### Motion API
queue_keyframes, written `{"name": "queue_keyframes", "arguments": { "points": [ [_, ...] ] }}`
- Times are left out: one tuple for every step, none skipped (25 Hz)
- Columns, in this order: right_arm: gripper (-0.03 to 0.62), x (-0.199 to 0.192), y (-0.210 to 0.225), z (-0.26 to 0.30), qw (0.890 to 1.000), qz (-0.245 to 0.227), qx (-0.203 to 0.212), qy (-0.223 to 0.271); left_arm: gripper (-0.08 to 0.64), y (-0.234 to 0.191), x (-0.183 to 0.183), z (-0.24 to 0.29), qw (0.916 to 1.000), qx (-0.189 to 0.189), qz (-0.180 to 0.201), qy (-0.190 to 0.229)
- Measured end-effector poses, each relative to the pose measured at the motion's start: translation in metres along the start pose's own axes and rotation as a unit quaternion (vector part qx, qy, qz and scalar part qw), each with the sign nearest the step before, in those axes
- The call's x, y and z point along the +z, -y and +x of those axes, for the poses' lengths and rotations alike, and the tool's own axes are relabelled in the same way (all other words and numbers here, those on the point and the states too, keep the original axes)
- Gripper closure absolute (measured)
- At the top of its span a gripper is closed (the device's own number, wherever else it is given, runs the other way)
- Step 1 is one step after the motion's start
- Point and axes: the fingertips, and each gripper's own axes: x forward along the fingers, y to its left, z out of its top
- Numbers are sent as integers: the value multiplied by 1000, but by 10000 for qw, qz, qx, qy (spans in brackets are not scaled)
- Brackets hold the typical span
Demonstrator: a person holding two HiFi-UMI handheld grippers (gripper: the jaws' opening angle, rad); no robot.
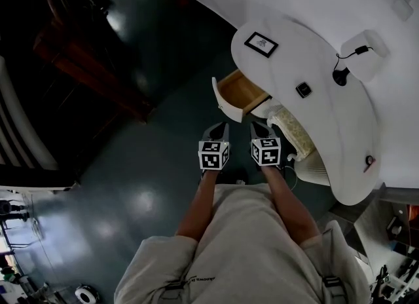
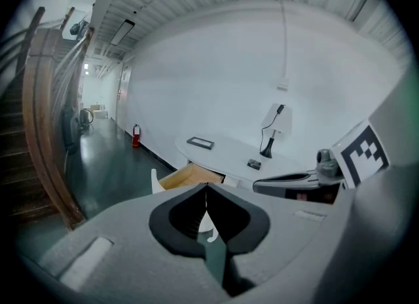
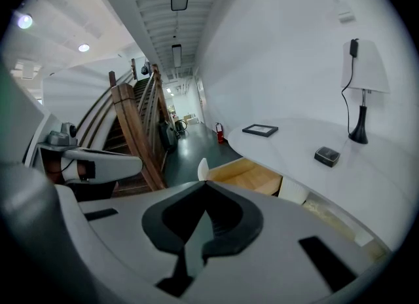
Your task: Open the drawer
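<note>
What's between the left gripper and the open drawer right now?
Nothing. In the head view, only a strip of bare floor separates the shut left gripper from the front of the drawer.

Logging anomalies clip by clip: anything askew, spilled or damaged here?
Nothing stands out. The drawer stands open from the white desk; the frame, small black box and lamp sit neatly on top.
</note>
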Motion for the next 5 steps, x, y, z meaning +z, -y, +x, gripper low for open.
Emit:
{"name": "queue_keyframes", "arguments": {
  "points": [
    [577, 0, 0, 0, 10000, 1, 0, -6, 549, 0, 1, 1, 10000, -1, 3, 0],
    [577, 0, 1, 1, 10000, 4, 1, -9, 549, 0, 2, 1, 10000, -6, 6, 0],
    [577, 1, 1, 2, 10000, 5, 1, -7, 549, 0, 2, 2, 10000, -13, 11, -1],
    [577, 1, 2, 2, 10000, 5, 2, -4, 549, -1, 3, 3, 10000, -22, 15, -4],
    [577, 2, 2, 3, 10000, 5, 3, 0, 549, -1, 3, 3, 10000, -31, 20, -8]
  ]
}}
